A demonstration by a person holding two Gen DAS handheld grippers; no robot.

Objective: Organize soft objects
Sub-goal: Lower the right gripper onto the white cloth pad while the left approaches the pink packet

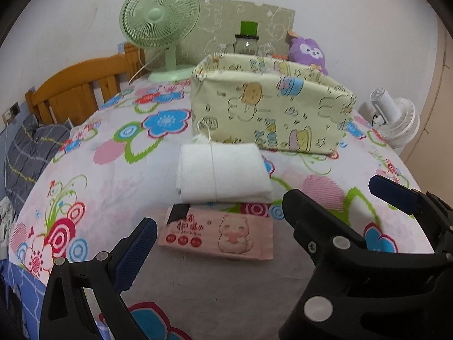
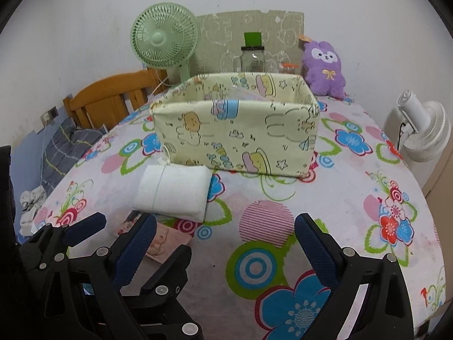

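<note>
Left gripper [image 1: 218,238], jaws spread, empty, frame bottom: pink wipes pack [image 1: 216,236] lies between its fingertips, long axis crosswise. White folded cloth [image 1: 223,170] just beyond; fabric bin [image 1: 271,113] behind. Right gripper [image 2: 226,238] likewise spread, empty, farther off.

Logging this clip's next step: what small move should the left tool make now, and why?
Probably ease the left tool forward and down onto the pink wipes pack. Its jaws are open and empty, the pack lies flat just ahead between them, and the fabric storage box stands open behind the folded white cloth.
</note>
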